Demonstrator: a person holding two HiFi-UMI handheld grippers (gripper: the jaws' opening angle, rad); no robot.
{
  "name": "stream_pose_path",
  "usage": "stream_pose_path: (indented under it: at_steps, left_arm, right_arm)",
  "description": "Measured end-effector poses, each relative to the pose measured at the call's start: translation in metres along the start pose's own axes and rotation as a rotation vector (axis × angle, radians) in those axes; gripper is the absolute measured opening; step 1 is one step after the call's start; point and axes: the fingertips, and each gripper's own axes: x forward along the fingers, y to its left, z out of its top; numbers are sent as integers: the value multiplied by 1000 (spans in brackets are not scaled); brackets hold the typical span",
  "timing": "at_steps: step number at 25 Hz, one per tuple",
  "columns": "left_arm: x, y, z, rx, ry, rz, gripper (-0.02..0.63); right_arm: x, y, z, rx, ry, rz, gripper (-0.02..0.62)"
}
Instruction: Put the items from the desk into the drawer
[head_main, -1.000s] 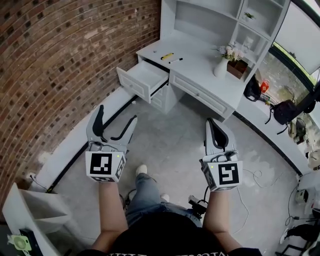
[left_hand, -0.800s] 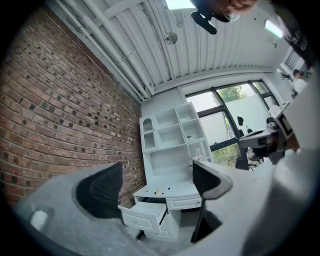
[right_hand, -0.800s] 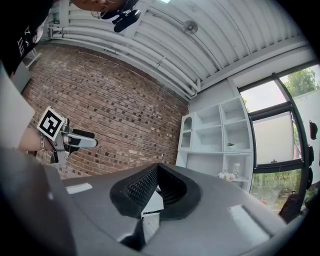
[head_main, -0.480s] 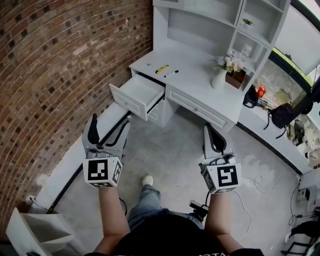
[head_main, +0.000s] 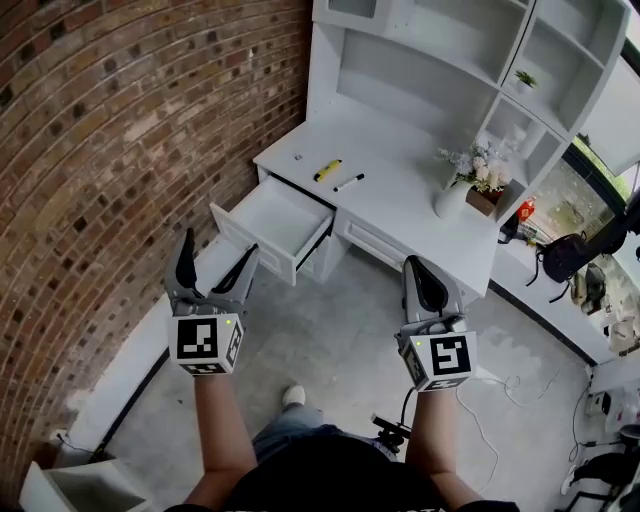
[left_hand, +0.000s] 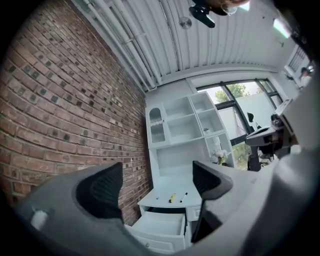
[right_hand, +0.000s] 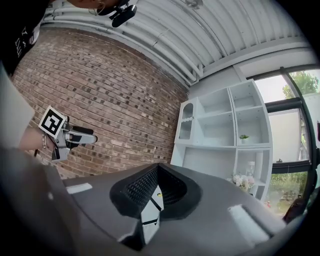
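- In the head view, I am holding my left gripper low over the floor beside the brick wall, with its jaws standing wide apart and gripping nothing.
- I am holding my right gripper level with it on the other side, with its jaws pressed together.
- The white desk is standing ahead of both grippers and well apart from them, with its left drawer hanging open.
- A yellow item and a black pen are lying side by side on the desktop just behind the open drawer. A tiny item, too small for me to name, is sitting nearer the wall.
- A white vase of flowers is standing toward the desk's right end.
- In the left gripper view, my left gripper is showing both dark pads spread wide, with only the far desk framed between them.
- The yellow item and the pen are resting on the desktop there, above the open drawer.
- In the right gripper view, my right gripper is showing its ribbed pads meeting at the tips, with nothing clamped in them.
- My left gripper is appearing at the left edge against the bricks.
- The flowers are showing on the right, and a small potted plant is sitting on a shelf above them.
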Motion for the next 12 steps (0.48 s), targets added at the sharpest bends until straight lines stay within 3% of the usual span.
stream_pose_path:
  at_steps: [5, 12]
  left_arm:
    - [50, 26, -12, 8, 18, -16, 442]
    - [80, 33, -23, -6, 27, -47, 440]
  right_arm:
    - [49, -6, -6, -2, 23, -39, 6]
    - [78, -18, -22, 23, 61, -62, 6]
